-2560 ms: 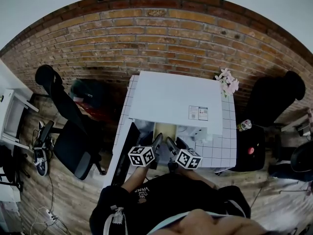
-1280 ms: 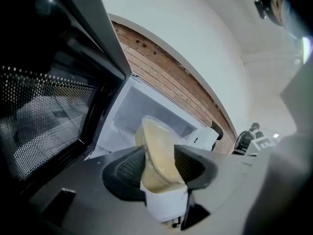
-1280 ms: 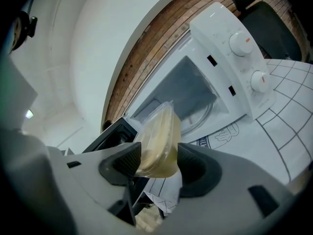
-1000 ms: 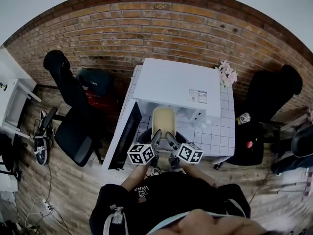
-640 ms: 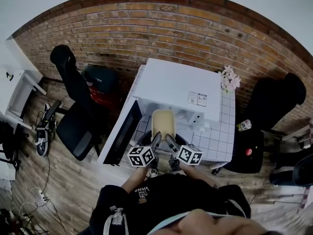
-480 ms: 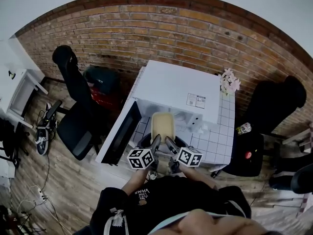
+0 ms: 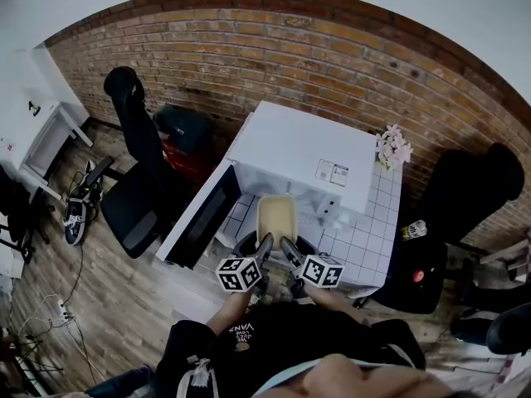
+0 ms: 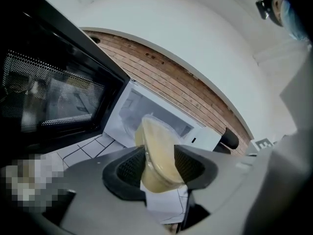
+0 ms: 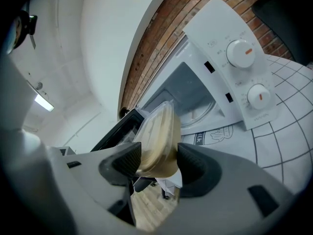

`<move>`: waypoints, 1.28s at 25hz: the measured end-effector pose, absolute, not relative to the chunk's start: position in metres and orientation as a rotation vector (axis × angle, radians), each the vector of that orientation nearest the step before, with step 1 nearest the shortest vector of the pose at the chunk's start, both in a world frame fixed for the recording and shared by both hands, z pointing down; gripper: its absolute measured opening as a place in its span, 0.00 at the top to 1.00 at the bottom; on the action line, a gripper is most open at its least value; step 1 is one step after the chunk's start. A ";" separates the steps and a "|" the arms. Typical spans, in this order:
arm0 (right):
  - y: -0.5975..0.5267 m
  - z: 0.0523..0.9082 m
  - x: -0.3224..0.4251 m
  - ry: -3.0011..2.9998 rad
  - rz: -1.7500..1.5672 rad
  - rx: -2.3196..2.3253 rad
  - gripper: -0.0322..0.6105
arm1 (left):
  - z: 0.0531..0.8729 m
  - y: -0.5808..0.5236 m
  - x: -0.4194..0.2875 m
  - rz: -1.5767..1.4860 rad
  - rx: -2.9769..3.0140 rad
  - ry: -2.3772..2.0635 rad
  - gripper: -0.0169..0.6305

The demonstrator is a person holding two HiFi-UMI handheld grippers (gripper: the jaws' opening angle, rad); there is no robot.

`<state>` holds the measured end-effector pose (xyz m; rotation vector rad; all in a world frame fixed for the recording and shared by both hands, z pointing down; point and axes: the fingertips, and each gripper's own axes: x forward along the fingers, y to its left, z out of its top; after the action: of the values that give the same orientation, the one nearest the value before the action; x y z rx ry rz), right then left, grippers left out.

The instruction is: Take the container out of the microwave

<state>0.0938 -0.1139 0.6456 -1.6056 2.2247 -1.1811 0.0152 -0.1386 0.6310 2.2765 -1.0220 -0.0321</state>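
One container [image 7: 276, 215] farther out, two tongs [image 7: 265, 242] [image 7: 285, 245]

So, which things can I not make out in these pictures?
- Head view: label on the microwave, print too small.
- Head view: container's near end, behind left claw and right claw.
- Right gripper view: print around the dials, too small.
- Filling: no view shows what it is.
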 end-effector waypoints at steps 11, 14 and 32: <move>-0.087 0.647 0.097 2.318 -1.197 -1.535 0.60 | 0.631 -0.105 0.016 -0.059 2.234 -1.110 0.68; -0.079 0.648 0.099 2.331 -1.205 -1.518 0.60 | 0.633 -0.095 0.018 -0.060 2.225 -1.125 0.68; -0.047 0.658 0.109 2.390 -1.245 -1.460 0.60 | 0.641 -0.060 0.029 -0.067 2.184 -1.184 0.68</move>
<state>0.1091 -0.0468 0.6577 -1.4596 2.3904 -1.2454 0.0290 -0.0605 0.6410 2.1844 -1.1841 -0.0675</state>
